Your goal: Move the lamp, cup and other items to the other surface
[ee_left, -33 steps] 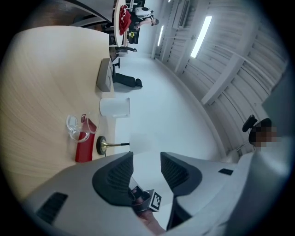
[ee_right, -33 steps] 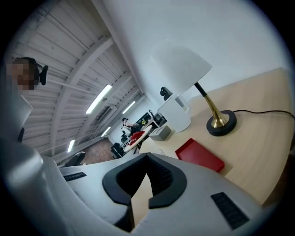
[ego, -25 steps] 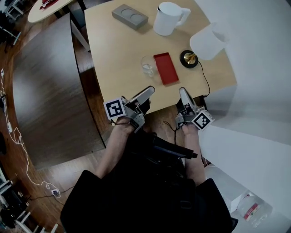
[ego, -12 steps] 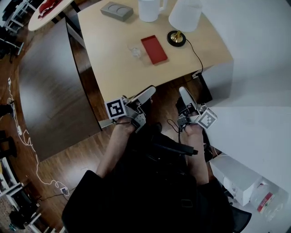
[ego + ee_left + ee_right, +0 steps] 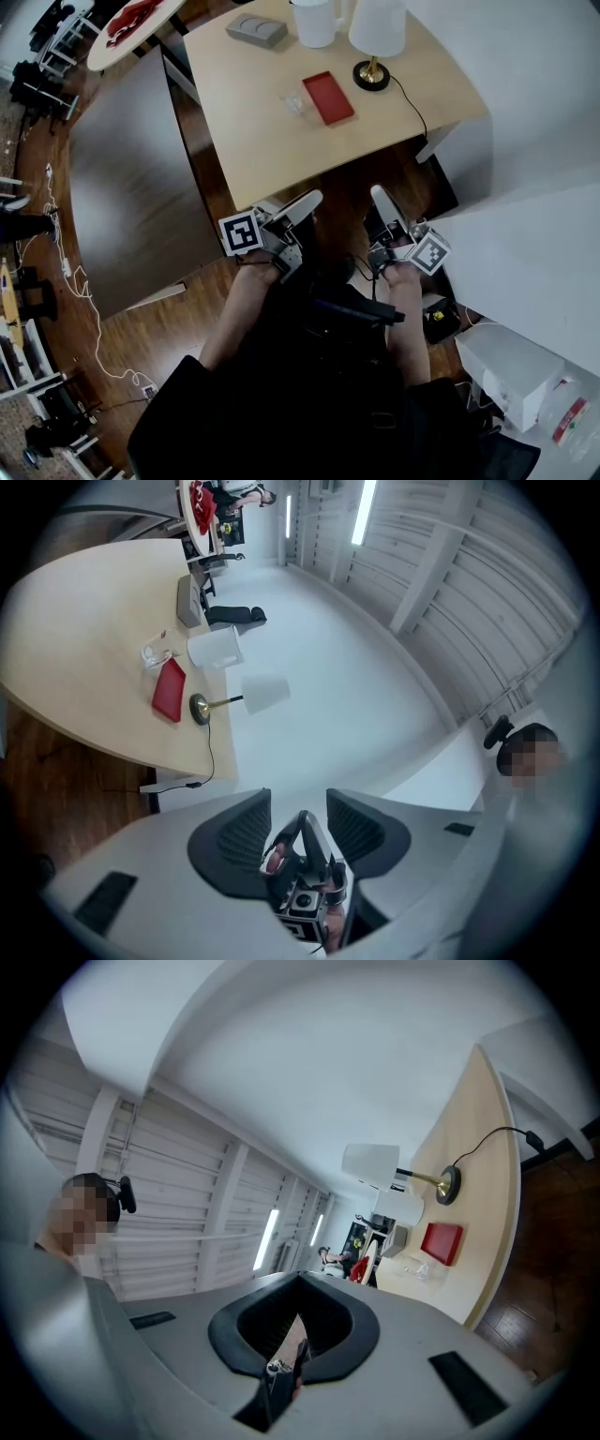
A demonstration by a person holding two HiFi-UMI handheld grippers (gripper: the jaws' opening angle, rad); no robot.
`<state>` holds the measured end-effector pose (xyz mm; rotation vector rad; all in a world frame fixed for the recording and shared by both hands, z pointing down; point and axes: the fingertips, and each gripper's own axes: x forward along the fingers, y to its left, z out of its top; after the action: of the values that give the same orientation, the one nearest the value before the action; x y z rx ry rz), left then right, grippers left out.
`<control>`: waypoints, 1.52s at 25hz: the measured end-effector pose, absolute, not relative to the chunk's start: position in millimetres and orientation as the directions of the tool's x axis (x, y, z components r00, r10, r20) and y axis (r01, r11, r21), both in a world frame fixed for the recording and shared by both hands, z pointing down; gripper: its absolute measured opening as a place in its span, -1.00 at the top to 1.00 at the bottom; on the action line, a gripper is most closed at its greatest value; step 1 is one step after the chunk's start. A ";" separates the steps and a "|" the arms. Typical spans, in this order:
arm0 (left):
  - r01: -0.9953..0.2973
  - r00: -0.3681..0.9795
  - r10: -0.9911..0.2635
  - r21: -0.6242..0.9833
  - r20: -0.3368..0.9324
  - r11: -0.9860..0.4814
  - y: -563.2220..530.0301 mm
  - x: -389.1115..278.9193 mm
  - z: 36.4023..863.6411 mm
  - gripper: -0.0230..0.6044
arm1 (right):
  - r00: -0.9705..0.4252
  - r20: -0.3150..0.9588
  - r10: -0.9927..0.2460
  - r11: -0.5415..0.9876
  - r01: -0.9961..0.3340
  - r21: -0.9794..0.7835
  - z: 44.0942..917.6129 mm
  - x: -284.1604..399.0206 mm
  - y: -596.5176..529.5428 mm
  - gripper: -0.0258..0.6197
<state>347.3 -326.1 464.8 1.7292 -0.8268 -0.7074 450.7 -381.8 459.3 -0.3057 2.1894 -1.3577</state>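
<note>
Head view looks steeply down on a light wooden table (image 5: 272, 141) in the upper middle of the frame, and all of the task's things stand on it. A table lamp with a white shade, brass stem and round black base (image 5: 377, 28) stands near the top edge, and its black cord (image 5: 412, 108) runs down over the table's right side. Just left of the shade is a white jug with a handle (image 5: 314, 21), cut by the top edge so that its inside cannot be seen. Further left lies a grey rectangular block with two round hollows (image 5: 256, 30), and both hollows show only grey. Below the lamp base lies a shallow red rectangular tray (image 5: 328, 97) with a plain red floor. A small clear glass cup (image 5: 292, 101) stands just beside its left edge, and what it holds cannot be told. A large dark brown table (image 5: 141, 178) fills the left of the frame. Both tools hang below the light table's near edge, over the wooden floor (image 5: 187, 309), well apart from every item. In its own view the left gripper (image 5: 312, 199) has its ribbed dark pads standing apart with nothing gripped. The right gripper (image 5: 378, 195) has its jaws drawn together on nothing.
</note>
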 end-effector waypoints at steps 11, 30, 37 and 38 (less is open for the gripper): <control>-0.165 0.692 -0.716 0.944 -0.095 -0.284 -272.0 338.9 439.8 0.26 | -0.792 -0.371 -0.485 0.498 0.099 -0.862 429.4 421.8 -319.8 0.87; 0.000 0.774 -0.601 0.950 -0.197 -0.312 -122.8 156.9 458.2 0.26 | -0.723 -0.276 -0.633 0.446 -0.049 -0.894 431.2 244.7 -135.0 0.87; 0.054 0.813 -0.542 0.954 -0.213 -0.295 -114.7 170.4 462.0 0.27 | -0.691 -0.253 -0.677 0.429 -0.091 -0.899 429.8 250.3 -121.6 0.87; 0.056 0.815 -0.537 0.954 -0.215 -0.296 -111.6 173.9 461.2 0.27 | -0.692 -0.252 -0.676 0.431 -0.094 -0.898 428.4 252.4 -117.7 0.87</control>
<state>173.9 -111.6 461.2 1.7869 -0.3702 -0.6086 252.4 -117.7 428.4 -0.6461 2.0848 -1.2544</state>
